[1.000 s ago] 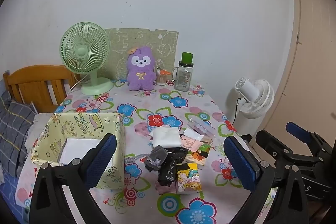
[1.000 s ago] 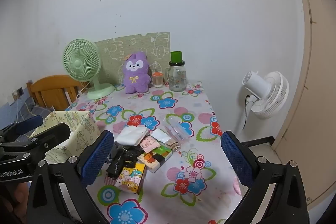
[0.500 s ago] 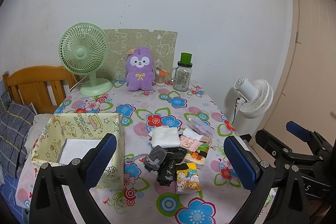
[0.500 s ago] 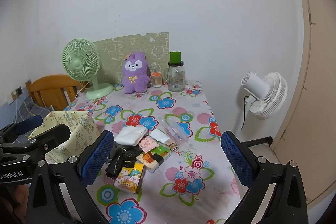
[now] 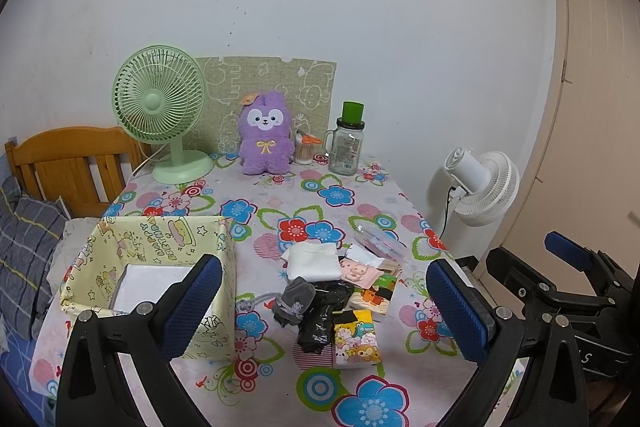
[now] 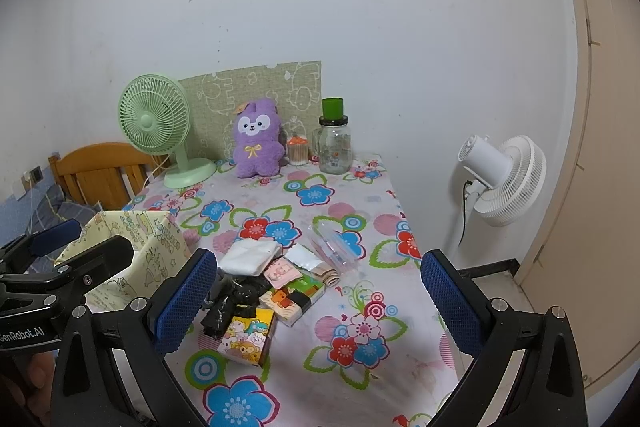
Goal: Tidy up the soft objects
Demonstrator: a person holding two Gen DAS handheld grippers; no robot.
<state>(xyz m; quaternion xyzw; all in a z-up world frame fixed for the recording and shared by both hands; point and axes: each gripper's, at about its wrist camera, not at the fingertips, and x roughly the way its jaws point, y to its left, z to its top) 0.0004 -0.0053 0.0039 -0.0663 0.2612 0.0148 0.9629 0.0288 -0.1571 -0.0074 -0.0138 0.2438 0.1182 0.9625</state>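
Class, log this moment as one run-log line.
left gripper: open, empty | right gripper: open, empty | soft pile: on table, untouched | yellow box: left of pile

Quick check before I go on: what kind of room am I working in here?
Most likely a bedroom or small room at home. A wooden headboard with plaid bedding sits beside a table in a flowered cloth, which carries a plush toy and a desk fan. A door is at the right.

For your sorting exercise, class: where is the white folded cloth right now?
In both views the white cloth lies mid-table at the far edge of the pile, right of the yellow box and touching the pink pig packet.
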